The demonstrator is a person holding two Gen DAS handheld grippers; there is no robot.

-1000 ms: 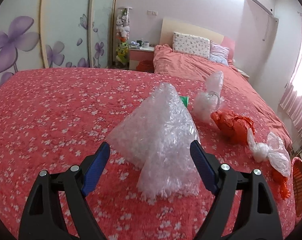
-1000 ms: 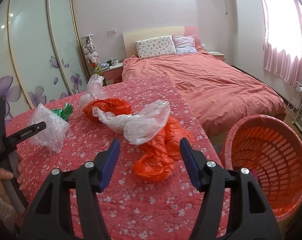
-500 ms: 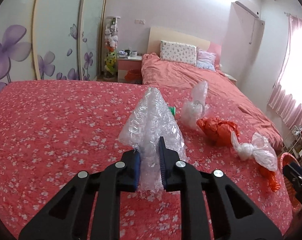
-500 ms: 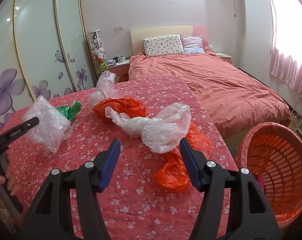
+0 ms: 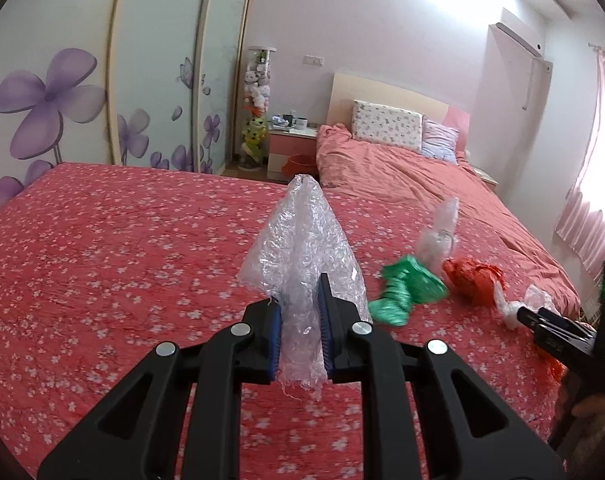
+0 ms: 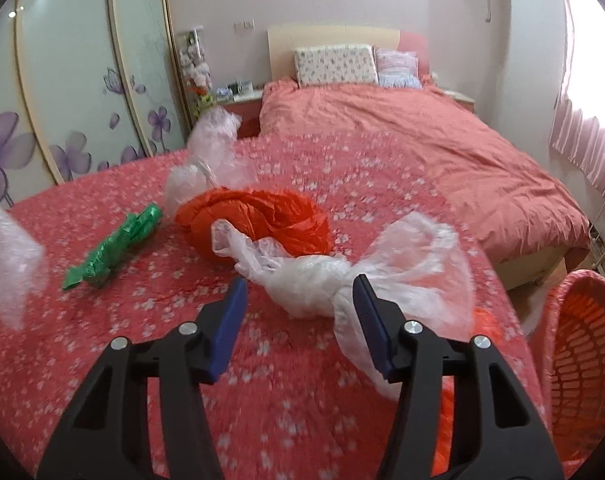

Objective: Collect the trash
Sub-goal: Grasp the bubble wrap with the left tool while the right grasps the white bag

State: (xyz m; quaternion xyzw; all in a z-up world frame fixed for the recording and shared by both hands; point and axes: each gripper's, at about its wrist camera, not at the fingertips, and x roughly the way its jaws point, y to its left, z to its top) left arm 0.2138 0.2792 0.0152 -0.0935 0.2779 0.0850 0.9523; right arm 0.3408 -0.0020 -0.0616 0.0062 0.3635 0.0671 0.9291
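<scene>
My left gripper (image 5: pixel 300 320) is shut on a sheet of clear bubble wrap (image 5: pixel 302 240) and holds it lifted above the red flowered cover; the wrap also shows at the left edge of the right wrist view (image 6: pixel 6 256). My right gripper (image 6: pixel 302 316) is open, its jaws on either side of a twisted clear plastic bag (image 6: pixel 342 272). Beyond that bag lie an orange bag (image 6: pixel 262 216), a green foil wrapper (image 6: pixel 114 244) and another clear bag (image 6: pixel 206 160). A second orange bag (image 6: pixel 490 320) lies under the clear one.
An orange plastic basket (image 6: pixel 582 360) stands on the floor beside the cover's right edge. A made bed (image 6: pixel 402 128) with pillows lies behind. A sliding wardrobe (image 5: pixel 82 80) with purple flowers fills the left wall.
My left gripper closed on the bubble wrap and lifted it, uncovering the green wrapper. My right gripper moved forward over the cover until the twisted clear bag lies between its jaws.
</scene>
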